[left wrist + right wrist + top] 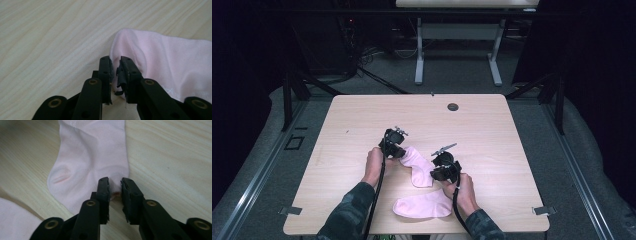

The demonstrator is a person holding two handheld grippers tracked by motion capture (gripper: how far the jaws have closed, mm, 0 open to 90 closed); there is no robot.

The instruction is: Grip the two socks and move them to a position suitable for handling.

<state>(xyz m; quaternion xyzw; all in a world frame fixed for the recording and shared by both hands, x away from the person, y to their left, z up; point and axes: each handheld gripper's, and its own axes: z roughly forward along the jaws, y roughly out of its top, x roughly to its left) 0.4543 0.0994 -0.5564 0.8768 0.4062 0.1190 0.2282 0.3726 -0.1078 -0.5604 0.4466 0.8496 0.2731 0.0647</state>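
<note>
Two pale pink socks lie on the light wooden table [362,115]. The upper sock [419,167] runs slantwise between my two grippers. My left gripper [401,152] is at its far left end, and in the left gripper view the jaws [115,61] pinch the rounded edge of this sock [162,57]. My right gripper [437,172] is at its near right end. In the right gripper view its jaws [115,182] close on the edge of the same sock [92,155], beside the heel. The second sock [424,205] lies flat near the table's front edge, with a corner of it [12,220] at lower left in the right gripper view.
A round cable hole [453,106] sits near the table's far edge. Metal brackets [291,210] stick out at the front corners. Another table's legs [457,50] stand on the grey floor beyond. Bare wood stretches to the left, right and back.
</note>
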